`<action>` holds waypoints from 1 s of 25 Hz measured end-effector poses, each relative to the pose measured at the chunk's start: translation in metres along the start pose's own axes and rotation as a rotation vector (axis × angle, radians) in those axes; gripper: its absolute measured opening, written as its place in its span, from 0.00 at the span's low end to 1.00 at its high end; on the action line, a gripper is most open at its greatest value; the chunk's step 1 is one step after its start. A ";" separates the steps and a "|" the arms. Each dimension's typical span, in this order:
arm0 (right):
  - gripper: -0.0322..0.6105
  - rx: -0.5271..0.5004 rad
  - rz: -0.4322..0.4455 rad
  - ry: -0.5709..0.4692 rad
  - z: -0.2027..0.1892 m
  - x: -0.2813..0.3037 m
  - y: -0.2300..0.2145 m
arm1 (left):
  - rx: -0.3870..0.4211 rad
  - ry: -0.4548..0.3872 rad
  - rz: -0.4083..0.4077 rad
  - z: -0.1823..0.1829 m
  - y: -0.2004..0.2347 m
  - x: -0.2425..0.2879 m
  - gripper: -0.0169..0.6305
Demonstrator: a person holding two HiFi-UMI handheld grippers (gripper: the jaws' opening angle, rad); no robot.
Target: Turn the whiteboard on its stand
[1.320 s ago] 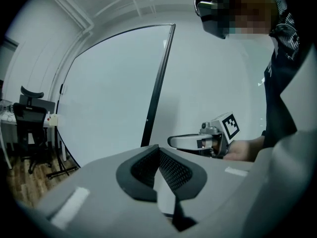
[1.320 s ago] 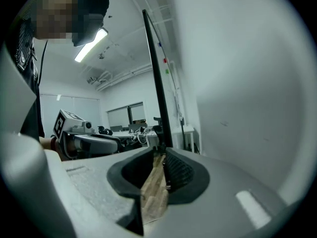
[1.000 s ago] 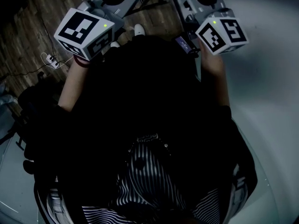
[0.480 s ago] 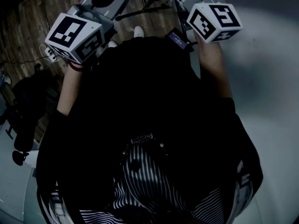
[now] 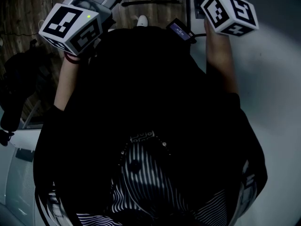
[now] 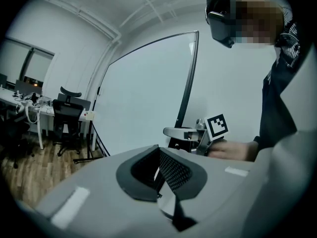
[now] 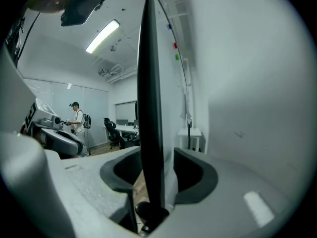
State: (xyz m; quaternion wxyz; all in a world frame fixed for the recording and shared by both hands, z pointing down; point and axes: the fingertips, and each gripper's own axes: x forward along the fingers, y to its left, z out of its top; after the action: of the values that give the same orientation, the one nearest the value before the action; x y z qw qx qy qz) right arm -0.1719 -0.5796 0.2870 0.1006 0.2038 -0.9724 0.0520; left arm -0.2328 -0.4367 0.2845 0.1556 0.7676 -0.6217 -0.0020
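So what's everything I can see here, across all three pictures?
whiteboard: one, white, black frame, upright mid-room
stand leg: one, dark, on the floor
magnets: three, blue, red, green, on the board's face
office chair: one, black, beside the desk
desk: one, white, far left
wooden floor: brown
ceiling light: one, white strip, overhead
bystander: one, cap and backpack, far back
marker cubes: two, black-and-white, one per gripper
left gripper: one, grey, pads together, empty, clear of the board
right gripper: one, grey, jaws closing around the frame, not yet pressing
right hand: one, on the right gripper
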 end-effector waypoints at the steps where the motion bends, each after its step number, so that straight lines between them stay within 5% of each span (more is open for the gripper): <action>1: 0.31 -0.002 -0.009 0.006 -0.001 0.002 -0.001 | 0.002 0.001 0.001 0.000 0.000 -0.001 0.03; 4: 0.23 -0.004 -0.042 0.019 -0.002 0.001 -0.005 | 0.004 0.001 -0.001 0.000 0.000 -0.002 0.03; 25: 0.23 -0.021 -0.047 0.025 0.005 0.006 -0.002 | 0.015 -0.005 0.000 0.005 0.002 -0.006 0.03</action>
State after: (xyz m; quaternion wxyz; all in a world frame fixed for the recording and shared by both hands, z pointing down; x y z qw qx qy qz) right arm -0.1770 -0.5844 0.2832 0.1161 0.2248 -0.9665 0.0420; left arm -0.2372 -0.4322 0.2793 0.1480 0.7687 -0.6222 0.0008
